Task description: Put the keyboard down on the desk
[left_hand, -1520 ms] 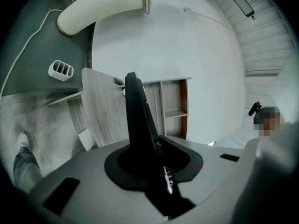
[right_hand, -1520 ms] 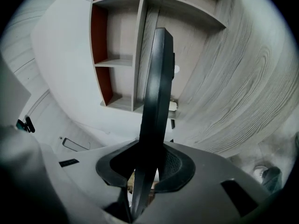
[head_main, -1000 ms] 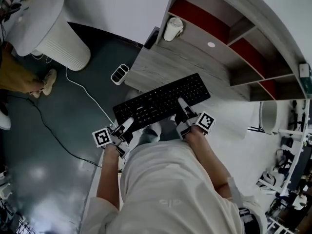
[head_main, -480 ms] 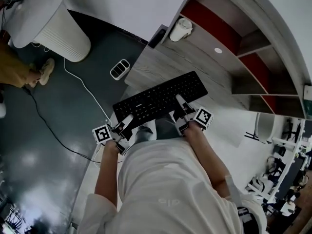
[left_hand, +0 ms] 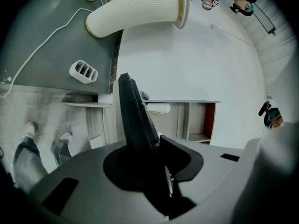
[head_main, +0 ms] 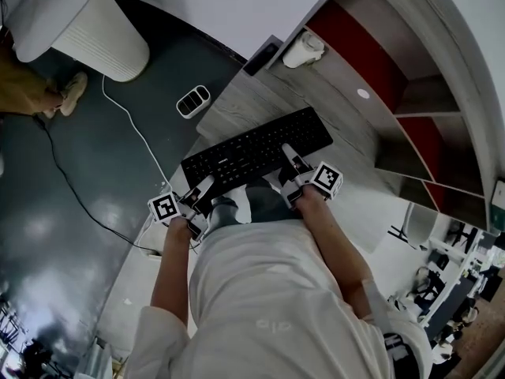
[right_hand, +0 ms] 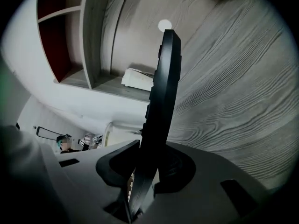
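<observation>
A black keyboard (head_main: 256, 150) hangs level over the front edge of the grey wooden desk (head_main: 347, 121), held at both near corners. My left gripper (head_main: 200, 197) is shut on its left near edge, and in the left gripper view the keyboard (left_hand: 135, 120) stands edge-on between the jaws. My right gripper (head_main: 290, 165) is shut on the right near edge; in the right gripper view the keyboard (right_hand: 161, 101) runs upward from the jaws over the desk (right_hand: 233, 97).
A white cup-like container (head_main: 303, 50) and a dark flat object (head_main: 261, 56) sit at the desk's far corner. Shelves with red backs (head_main: 359, 46) rise behind the desk. On the floor lie a power strip (head_main: 192, 100), a white cable (head_main: 134, 129) and a white ribbed appliance (head_main: 95, 34).
The keyboard and both grippers have shifted slightly up and toward the desk in the head view, as the head camera swung. Both grips are unchanged.
</observation>
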The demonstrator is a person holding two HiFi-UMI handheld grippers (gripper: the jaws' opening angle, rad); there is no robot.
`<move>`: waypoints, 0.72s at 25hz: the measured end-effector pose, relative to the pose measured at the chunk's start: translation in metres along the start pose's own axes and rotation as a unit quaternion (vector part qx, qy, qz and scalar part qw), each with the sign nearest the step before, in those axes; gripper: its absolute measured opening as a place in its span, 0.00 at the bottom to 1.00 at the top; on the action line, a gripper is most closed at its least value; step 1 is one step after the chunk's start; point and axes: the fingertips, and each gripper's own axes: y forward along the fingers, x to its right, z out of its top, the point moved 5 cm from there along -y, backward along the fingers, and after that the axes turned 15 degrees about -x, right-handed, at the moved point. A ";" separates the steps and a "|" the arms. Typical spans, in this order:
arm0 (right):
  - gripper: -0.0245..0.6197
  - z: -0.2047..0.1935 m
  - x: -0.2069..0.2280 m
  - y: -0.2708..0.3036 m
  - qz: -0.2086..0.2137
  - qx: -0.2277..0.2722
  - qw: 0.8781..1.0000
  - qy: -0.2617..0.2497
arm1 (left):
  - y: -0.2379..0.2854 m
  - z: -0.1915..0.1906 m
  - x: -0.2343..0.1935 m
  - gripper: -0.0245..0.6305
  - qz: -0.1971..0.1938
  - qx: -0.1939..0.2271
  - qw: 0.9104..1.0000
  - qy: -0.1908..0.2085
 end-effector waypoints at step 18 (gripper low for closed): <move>0.20 0.016 -0.004 0.025 -0.008 -0.055 0.998 -0.022 | 0.004 -0.013 -0.014 0.22 0.004 0.055 0.998 -0.030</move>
